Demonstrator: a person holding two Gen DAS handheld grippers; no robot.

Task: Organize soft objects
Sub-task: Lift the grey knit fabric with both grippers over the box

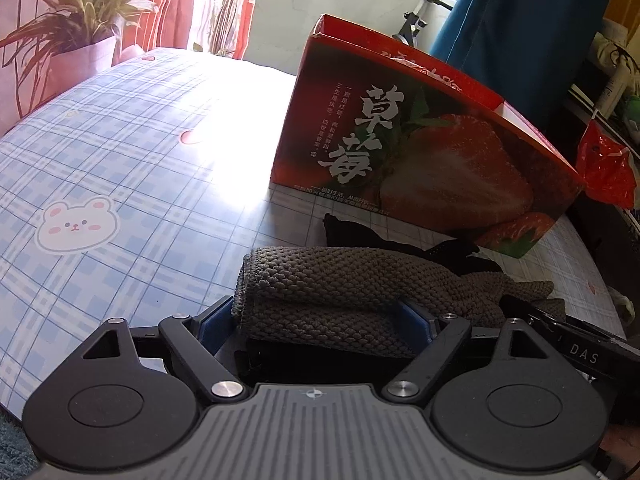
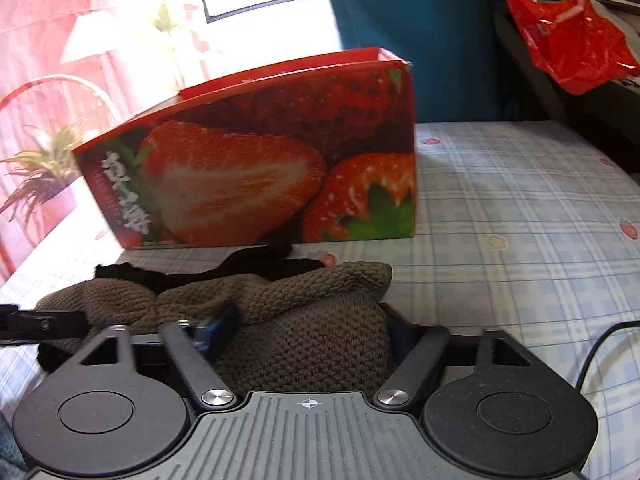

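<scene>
The left tongs (image 1: 320, 320) stand spread around one folded end of the grey-brown waffle-knit cloth (image 1: 344, 280) on the plaid-covered bench (image 1: 120, 152). The right tongs (image 2: 308, 336) pinch its bunched other end, probably for lifting into the open red strawberry-printed cardboard box (image 2: 260, 168) just behind.

Both cameras sit low and close over the table (image 1: 120, 152), each looking forward and downward along its own gripper. The left wrist view faces the strawberry box (image 1: 400, 152) from its left end; the right wrist view faces the same box (image 2: 260, 168) from its right end. Both views share the box and the grey knitted cloth (image 1: 352, 280) (image 2: 304, 320) lying just ahead.
</scene>
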